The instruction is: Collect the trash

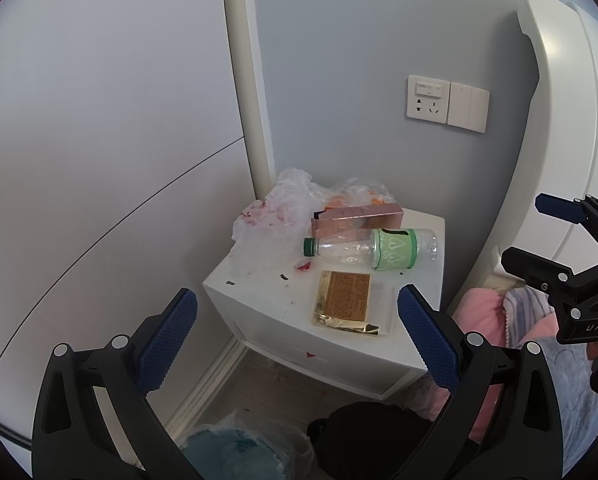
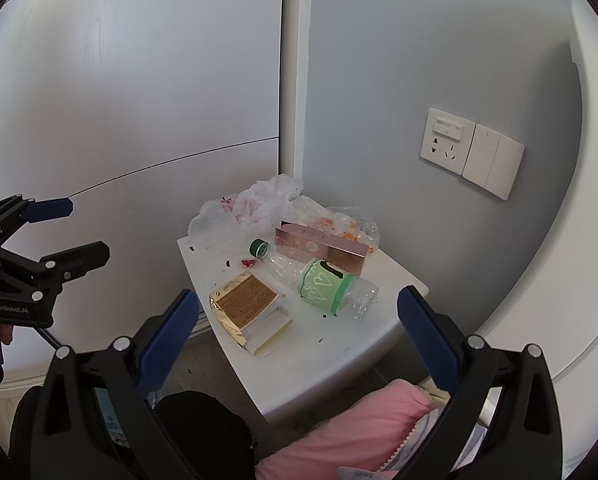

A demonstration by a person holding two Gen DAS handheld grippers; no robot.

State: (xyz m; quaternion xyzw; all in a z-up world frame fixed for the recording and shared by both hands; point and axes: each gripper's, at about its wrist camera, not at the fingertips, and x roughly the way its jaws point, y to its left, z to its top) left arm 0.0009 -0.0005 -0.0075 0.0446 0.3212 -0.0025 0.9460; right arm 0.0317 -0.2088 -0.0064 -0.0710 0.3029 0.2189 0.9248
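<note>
Both grippers spread wide, nothing held. Left gripper [image 1: 297, 336] and right gripper [image 2: 299, 330] hang short of the white nightstand [image 1: 259, 292], all the trash ahead of the fingertips.

Where the trash is, by our fingers:
- gold packet [image 2: 245, 304] closest, just ahead of the right gripper's left finger [image 2: 171, 340], and between the left gripper's fingers in its own view.
- clear bottle [image 2: 323, 284] with green label beyond it, lying on its side, cap on.
- pink box [image 2: 321, 248] just behind the bottle, looks to be touching it.
- crumpled plastic bags [image 2: 251, 208] farthest back, at the wall corner.
- small crumbs and a red scrap [image 1: 302, 267] near the bottle cap.

Risks, as we judge them:
- bottle is round and on its side: an off-centre pinch could roll it off the edge.
- packet lies flat, so fingertips may skate over it or shove it.
- bags are thin and may drag neighbours along.
- crumbs likely too small for these pads.

Containers: lined bin [image 1: 239, 452] on the floor below the left gripper; contents can't be made out. Bottle looks empty.
</note>
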